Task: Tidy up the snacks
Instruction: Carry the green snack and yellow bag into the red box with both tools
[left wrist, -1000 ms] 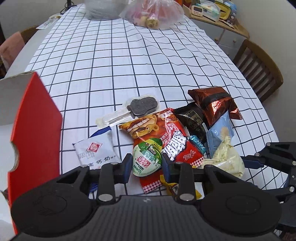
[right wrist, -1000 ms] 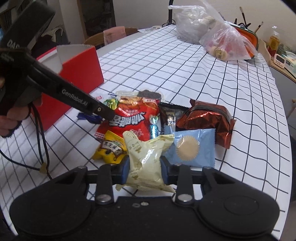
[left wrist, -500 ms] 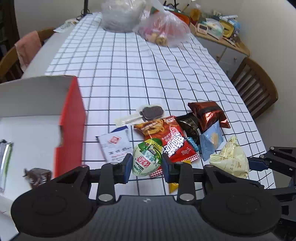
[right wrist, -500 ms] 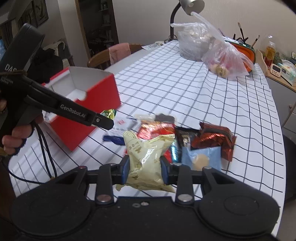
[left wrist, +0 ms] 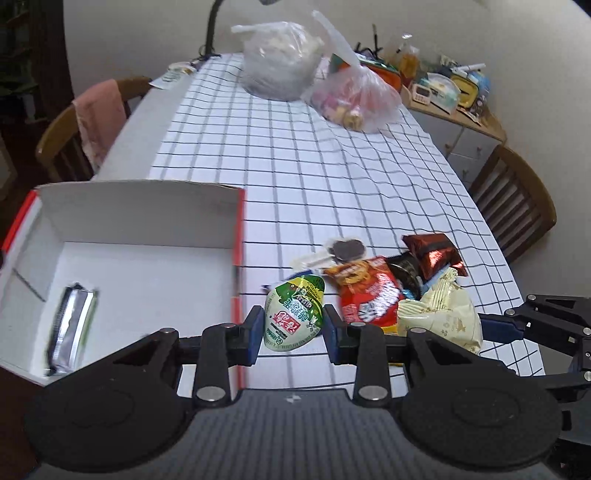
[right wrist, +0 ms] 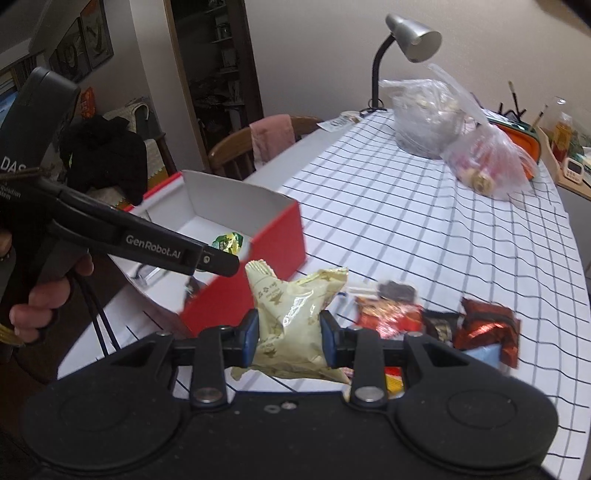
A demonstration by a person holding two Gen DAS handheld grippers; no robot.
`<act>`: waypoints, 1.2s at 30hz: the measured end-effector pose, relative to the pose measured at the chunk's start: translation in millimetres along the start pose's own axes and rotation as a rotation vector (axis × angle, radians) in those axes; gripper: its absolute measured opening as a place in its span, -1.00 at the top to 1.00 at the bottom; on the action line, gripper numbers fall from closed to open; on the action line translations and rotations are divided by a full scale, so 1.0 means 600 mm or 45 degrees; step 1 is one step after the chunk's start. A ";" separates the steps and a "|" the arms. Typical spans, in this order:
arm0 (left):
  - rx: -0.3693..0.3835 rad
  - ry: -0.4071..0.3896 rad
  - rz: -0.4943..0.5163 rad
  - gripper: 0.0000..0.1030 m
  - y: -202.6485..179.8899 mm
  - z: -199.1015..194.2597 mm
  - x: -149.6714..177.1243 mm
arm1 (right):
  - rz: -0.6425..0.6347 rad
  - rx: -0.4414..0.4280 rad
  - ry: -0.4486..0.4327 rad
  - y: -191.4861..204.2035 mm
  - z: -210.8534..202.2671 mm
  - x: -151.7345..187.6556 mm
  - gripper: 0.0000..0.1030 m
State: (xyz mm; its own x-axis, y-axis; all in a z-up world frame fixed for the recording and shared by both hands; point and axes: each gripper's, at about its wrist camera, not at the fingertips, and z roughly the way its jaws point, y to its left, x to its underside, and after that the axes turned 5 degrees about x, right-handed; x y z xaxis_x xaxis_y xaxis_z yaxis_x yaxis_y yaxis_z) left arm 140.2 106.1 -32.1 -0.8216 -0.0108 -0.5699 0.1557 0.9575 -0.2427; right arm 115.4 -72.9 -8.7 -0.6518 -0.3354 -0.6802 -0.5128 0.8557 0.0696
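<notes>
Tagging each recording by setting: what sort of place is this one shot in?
Most likely a home dining room. A long table under a checked tablecloth has wooden chairs around it, a desk lamp stands at its far end, and a cluttered sideboard sits against the wall.

"GenRobot.AI" runs in white along the black arm of the left tongs (right wrist: 221, 245); "DAS" shows on their handle; the print on the snack wrappers is too blurred to read

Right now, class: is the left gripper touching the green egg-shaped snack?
Touching. The left wrist view shows the left gripper with both blue pads pressed against the sides of the green egg-shaped snack, held above the table.
</notes>
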 end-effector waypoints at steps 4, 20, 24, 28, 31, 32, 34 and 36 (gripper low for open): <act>-0.022 -0.020 -0.008 0.37 0.038 -0.021 -0.004 | -0.004 -0.010 -0.001 0.035 0.021 -0.021 0.37; -0.128 -0.032 -0.066 0.36 0.218 -0.064 -0.014 | -0.008 -0.050 0.048 0.170 0.133 -0.093 0.37; -0.163 -0.018 -0.071 0.36 0.261 -0.058 -0.017 | -0.019 -0.041 0.078 0.195 0.165 -0.104 0.37; -0.199 0.005 -0.083 0.36 0.303 -0.046 -0.022 | -0.032 -0.027 0.120 0.214 0.201 -0.109 0.37; -0.217 0.045 -0.083 0.36 0.327 -0.029 -0.024 | -0.046 -0.010 0.167 0.224 0.233 -0.110 0.37; -0.228 0.056 -0.077 0.36 0.333 -0.022 -0.023 | -0.055 -0.002 0.183 0.227 0.244 -0.110 0.37; -0.236 0.089 -0.076 0.36 0.344 -0.006 -0.022 | -0.076 0.016 0.217 0.234 0.264 -0.109 0.37; -0.241 0.120 -0.078 0.36 0.353 0.009 -0.020 | -0.093 0.030 0.243 0.238 0.281 -0.107 0.37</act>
State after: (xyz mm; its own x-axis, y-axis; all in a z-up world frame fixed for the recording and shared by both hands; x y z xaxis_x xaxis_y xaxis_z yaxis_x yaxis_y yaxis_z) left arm 185.9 307.4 -80.9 -0.8753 -0.0520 -0.4808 0.0059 0.9930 -0.1181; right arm 178.0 137.4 -78.4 -0.7086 -0.4635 -0.5320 -0.5510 0.8345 0.0069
